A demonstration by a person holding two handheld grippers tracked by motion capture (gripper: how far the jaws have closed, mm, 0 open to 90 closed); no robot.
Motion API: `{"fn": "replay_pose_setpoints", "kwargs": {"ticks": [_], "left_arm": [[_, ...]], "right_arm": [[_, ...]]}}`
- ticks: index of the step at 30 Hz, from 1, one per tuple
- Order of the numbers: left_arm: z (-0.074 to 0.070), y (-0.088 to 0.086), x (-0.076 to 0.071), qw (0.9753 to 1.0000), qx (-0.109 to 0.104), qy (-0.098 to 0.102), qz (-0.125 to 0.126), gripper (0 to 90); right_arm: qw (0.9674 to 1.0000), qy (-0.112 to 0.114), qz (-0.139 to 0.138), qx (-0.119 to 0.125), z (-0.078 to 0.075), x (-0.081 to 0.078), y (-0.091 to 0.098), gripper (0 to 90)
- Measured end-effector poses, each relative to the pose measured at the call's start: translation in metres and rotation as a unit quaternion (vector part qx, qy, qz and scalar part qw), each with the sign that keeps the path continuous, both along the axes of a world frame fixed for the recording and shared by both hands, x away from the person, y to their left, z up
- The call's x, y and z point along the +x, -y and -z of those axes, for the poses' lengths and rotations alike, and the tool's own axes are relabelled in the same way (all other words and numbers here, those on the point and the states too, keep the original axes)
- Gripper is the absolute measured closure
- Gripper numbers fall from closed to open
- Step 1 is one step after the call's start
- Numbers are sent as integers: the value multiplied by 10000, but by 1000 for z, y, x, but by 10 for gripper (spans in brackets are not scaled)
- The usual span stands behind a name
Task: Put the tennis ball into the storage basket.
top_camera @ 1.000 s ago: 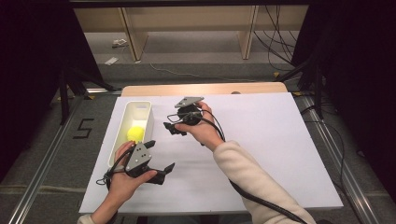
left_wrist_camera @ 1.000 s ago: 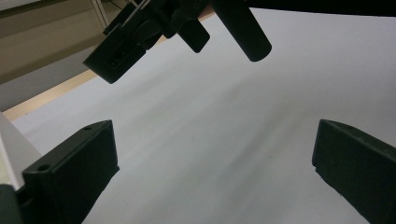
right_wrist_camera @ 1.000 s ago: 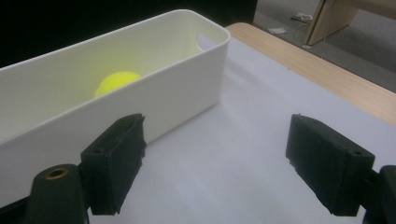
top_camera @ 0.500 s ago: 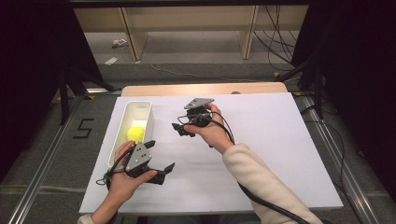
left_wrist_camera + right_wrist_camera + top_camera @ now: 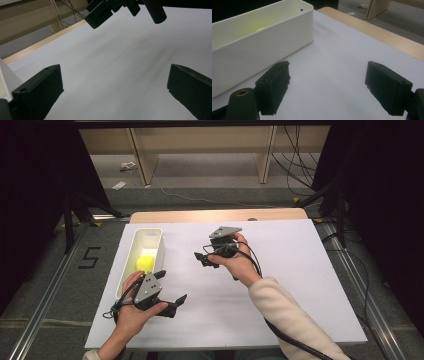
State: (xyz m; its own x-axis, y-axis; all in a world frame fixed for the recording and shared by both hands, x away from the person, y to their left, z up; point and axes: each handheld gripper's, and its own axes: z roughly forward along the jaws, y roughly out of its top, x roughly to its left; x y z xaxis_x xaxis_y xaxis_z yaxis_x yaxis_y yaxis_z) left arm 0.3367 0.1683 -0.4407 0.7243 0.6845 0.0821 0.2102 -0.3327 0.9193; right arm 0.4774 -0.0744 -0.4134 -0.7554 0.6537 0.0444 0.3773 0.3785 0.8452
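Note:
A long white bin (image 5: 152, 236) stands on the left of the white table, and a yellow ball (image 5: 145, 263) lies inside it. My left gripper (image 5: 170, 287) rests near the front edge just right of the bin, open, with nothing between its jaws. My right gripper (image 5: 203, 259) hovers near the table's middle, to the right of the bin, also open and holding nothing. In the right gripper view the bin's wall (image 5: 262, 47) stands ahead to the left, with a sliver of the yellow ball (image 5: 261, 29) over the rim. The right gripper (image 5: 120, 10) hangs at the top of the left gripper view.
A wooden strip (image 5: 215, 215) runs along the table's far edge. Bare white table top (image 5: 300, 270) spreads to the right of both hands. Cables (image 5: 260, 265) trail from the right gripper along the sleeve.
My right gripper has drifted right, away from the bin toward the table's middle. The left gripper and the ball have stayed put.

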Motion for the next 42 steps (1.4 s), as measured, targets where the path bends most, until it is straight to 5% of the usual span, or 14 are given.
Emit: {"fn": "replay_pose_setpoints", "kwargs": {"ticks": [42], "left_arm": [[0,-1,1,9999,50,69,-71,0]], "right_arm": [[9980,-87,615,145,8,-19,87,205]]}}
